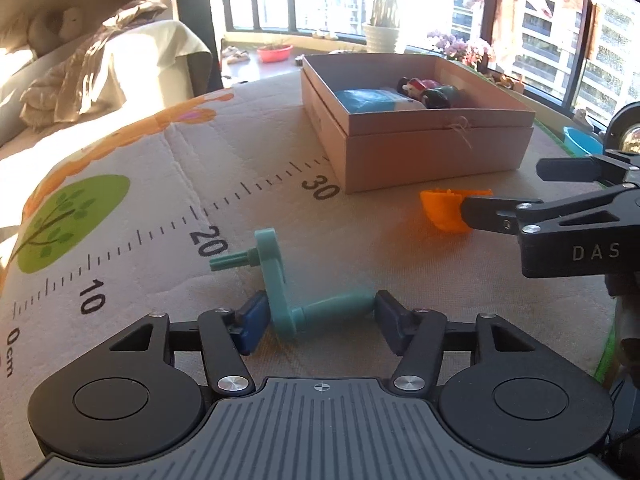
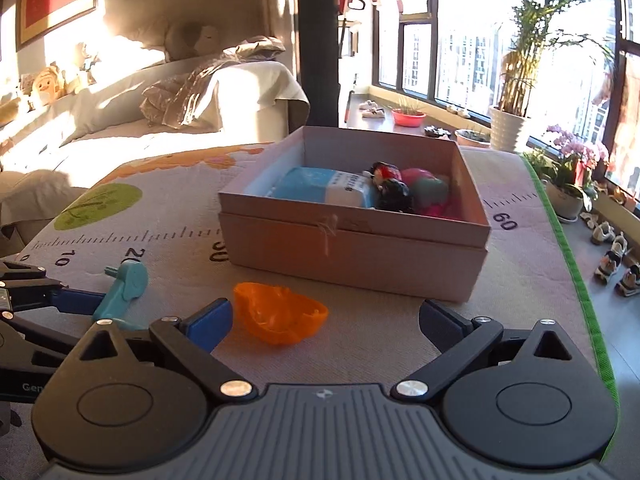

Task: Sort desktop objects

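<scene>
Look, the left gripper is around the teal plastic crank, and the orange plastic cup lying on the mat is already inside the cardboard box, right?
Not quite. The left gripper is around the teal plastic crank, but the orange plastic cup is not in the cardboard box. It lies on the mat in front of the box, as the right wrist view shows.

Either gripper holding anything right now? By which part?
Left gripper: its fingers close across the teal crank, one on its flat arm, one on the handle's end. Right gripper: open, holding nothing; orange shell lies loose.
</scene>
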Tool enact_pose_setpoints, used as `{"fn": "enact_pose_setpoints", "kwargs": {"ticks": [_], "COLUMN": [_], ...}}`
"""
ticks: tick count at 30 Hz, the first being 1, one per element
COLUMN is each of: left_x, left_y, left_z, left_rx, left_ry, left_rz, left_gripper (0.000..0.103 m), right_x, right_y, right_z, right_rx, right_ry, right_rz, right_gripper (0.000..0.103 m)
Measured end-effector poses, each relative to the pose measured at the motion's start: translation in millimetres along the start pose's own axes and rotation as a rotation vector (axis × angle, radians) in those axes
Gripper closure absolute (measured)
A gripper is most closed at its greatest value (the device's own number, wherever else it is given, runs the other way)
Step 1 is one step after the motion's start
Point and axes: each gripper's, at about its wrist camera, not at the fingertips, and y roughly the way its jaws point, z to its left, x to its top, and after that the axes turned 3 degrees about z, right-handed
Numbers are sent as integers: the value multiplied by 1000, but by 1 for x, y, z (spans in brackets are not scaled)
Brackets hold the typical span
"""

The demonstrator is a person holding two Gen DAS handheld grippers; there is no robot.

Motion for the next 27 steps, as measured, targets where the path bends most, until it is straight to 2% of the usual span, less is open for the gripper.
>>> {"fn": "enact_pose_setpoints", "kwargs": {"ticks": [5,6,8,11,12,13,15,20,25,27], "left_x": [-12,-10,-5,7,10,14,19,20,22,31], "left_y": [-11,-12,-9,3,8,11,16,15,-8,-24], "left_z": [15,19,26,33,35,36,37,31,14,5], "left_rx": [21,10,-1,18,29,34,38,34,27,4], "left_ry": [6,-16,-76,-137,-149,-157,-159,-116,-33,3], "left_rz": [-2,-4,-6,-1,1,4,1,-10,-70,-112], "left_gripper": [39,37,26,27,27,30,36,81,82,86], "right_x": [5,6,9,13,13,13,13,9,8,15], "right_y": [8,12,22,35,40,42,45,34,3,-12], "right_z": [25,27,30,28,27,25,23,18,7,-2], "right_rx": [27,28,33,27,28,30,40,38,46,46], "right_ry": [-94,-101,-91,-58,-50,-43,-36,-49,-94,-86], "right_rz": [11,17,38,73,84,97,124,110,75,46], "right_gripper": [8,9,10,13,16,20,44,45,45,45]}}
